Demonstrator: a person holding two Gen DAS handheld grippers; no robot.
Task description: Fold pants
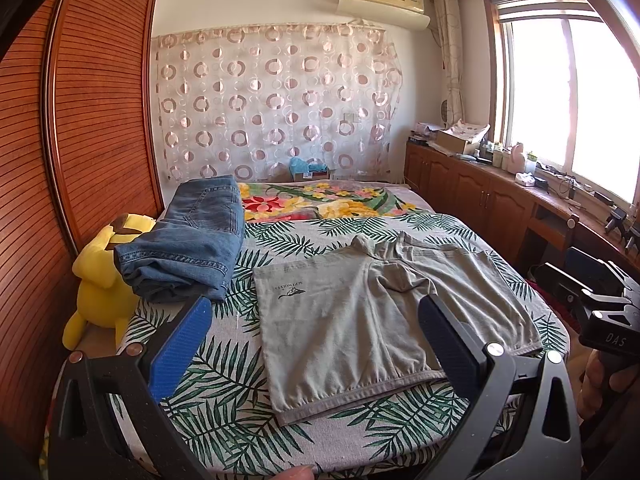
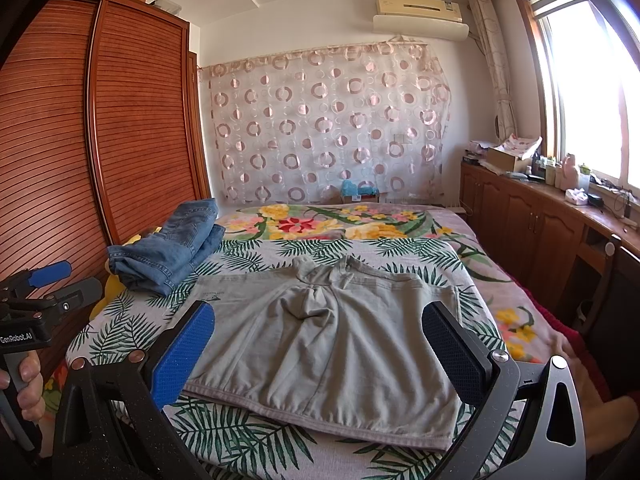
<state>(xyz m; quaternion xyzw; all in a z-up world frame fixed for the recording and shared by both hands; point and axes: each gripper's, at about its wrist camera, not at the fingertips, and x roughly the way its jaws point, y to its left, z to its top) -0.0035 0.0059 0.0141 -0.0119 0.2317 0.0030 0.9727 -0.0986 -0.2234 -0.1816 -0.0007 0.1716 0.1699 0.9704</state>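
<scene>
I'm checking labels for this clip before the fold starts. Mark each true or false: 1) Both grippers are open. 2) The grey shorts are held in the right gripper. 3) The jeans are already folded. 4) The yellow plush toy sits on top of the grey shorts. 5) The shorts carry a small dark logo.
1) True: the left gripper and right gripper both stand wide open.
2) False: the grey shorts lie flat on the leaf-print bedspread, untouched.
3) True: the jeans lie in a folded stack.
4) False: the yellow plush toy sits at the bed's edge beside the jeans.
5) True: the logo is near one corner.
</scene>
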